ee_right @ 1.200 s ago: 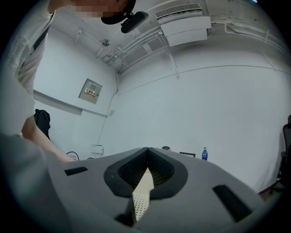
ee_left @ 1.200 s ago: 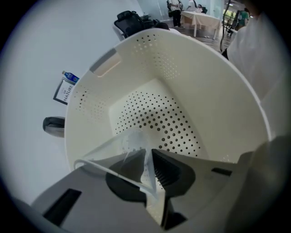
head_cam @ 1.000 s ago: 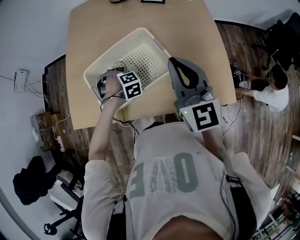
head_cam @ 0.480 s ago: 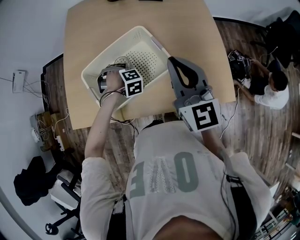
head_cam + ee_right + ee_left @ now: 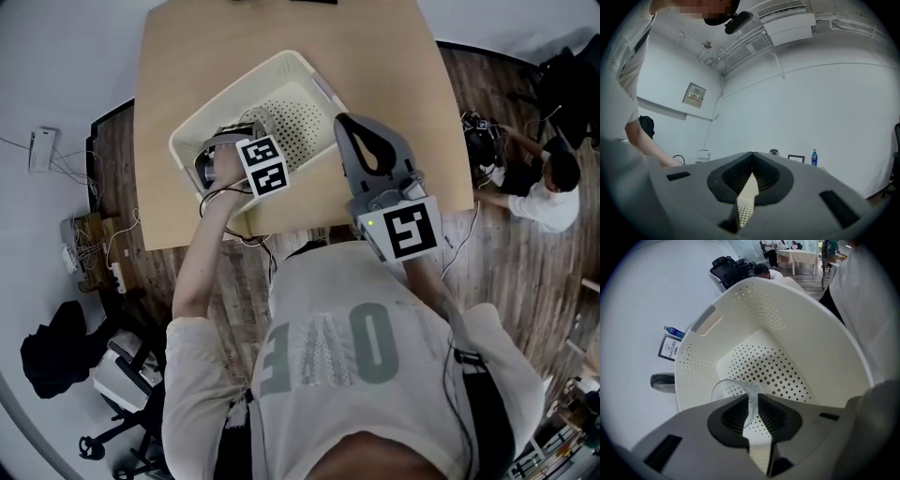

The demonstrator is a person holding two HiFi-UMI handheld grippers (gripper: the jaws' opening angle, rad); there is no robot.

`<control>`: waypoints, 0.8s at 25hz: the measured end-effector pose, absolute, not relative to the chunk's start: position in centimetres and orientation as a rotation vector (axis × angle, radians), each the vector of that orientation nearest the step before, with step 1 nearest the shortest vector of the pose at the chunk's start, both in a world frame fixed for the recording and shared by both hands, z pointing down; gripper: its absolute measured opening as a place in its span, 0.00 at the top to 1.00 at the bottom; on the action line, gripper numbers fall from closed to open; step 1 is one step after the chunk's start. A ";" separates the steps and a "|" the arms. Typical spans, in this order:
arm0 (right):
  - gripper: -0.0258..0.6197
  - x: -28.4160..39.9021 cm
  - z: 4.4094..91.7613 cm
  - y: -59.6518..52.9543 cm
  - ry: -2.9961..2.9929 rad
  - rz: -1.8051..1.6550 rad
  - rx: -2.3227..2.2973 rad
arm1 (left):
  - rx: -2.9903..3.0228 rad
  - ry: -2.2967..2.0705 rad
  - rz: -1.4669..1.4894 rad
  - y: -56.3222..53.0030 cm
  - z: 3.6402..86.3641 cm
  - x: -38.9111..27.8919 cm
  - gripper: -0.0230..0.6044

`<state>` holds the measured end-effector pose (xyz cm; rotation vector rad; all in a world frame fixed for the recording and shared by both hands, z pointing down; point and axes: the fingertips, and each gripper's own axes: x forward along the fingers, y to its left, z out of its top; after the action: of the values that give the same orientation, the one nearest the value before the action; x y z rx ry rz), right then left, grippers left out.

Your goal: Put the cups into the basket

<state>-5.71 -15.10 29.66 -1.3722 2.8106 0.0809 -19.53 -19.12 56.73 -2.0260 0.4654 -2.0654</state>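
While left gripper pinches the clear cup by its thin wall inside the basket, right gripper is pressed together, empty. Cup likely light, slick, crushable.

Light wooden tabletop, dark wood plank floor, person in white top low on the floor at far right, black bag lower left, white wall box with trailing cables, small blue bottle beside black picture frame.
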 end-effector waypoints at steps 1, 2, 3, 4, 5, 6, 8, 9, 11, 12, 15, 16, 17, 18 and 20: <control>0.96 -5.8 29.6 -15.1 2.816 0.081 -1.360 | -2.045 0.488 -2.052 -19.2 56.2 -19.4 0.85; 0.96 -5.9 29.6 -15.2 2.821 0.081 -1.348 | -2.068 0.514 -2.033 -19.3 55.5 -19.2 0.85; 0.96 -6.1 29.5 -15.1 2.825 0.083 -1.336 | -2.092 0.546 -2.005 -19.3 54.7 -19.0 0.85; 0.96 -6.2 29.5 -15.0 2.830 0.086 -1.322 | -2.113 0.590 -1.956 -19.4 53.7 -18.7 0.85; 0.96 -6.5 29.4 -14.8 2.836 0.090 -1.309 | -2.125 0.649 -1.881 -19.7 52.3 -18.4 0.88; 0.96 -6.8 29.3 -14.6 2.842 0.095 -1.296 | -2.131 0.724 -1.785 -20.0 50.5 -18.0 0.95; 0.96 -7.4 29.1 -14.3 2.850 0.106 -1.268 | -2.162 0.907 -1.573 -20.7 46.3 -17.6 0.95; 0.96 -7.7 29.0 -14.2 2.851 0.112 -1.254 | -2.193 1.011 -1.457 -20.9 44.1 -17.4 0.95; 0.96 -8.3 28.9 -14.0 2.855 0.122 -1.226 | -2.249 1.214 -1.206 -20.8 39.4 -17.4 0.95; 0.96 -8.5 28.8 -13.9 2.859 0.130 -1.211 | -2.263 1.304 -1.078 -20.6 37.2 -17.5 0.95; 0.96 -9.3 28.6 -13.7 2.874 0.167 -1.163 | -2.231 1.524 -0.689 -18.7 30.6 -18.1 0.95; 0.96 -9.6 28.5 -13.6 2.876 0.164 -1.148 | -2.187 1.574 -0.564 -17.9 28.5 -18.4 0.95; 0.96 -9.8 28.4 -13.5 2.878 0.160 -1.134 | -2.126 1.615 -0.461 -17.0 26.7 -18.8 0.95; 0.96 -10.1 28.3 -13.4 2.879 0.165 -1.123 | -2.060 1.654 -0.390 -16.0 25.3 -19.3 0.95; 0.96 -10.3 28.3 -13.4 2.878 0.196 -1.106 | -1.958 1.754 -0.307 -14.1 24.4 -20.2 0.95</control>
<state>-10.29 -13.41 28.26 -1.1057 2.8785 0.1962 -20.20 -14.06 24.38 -1.9576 1.7536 -0.3074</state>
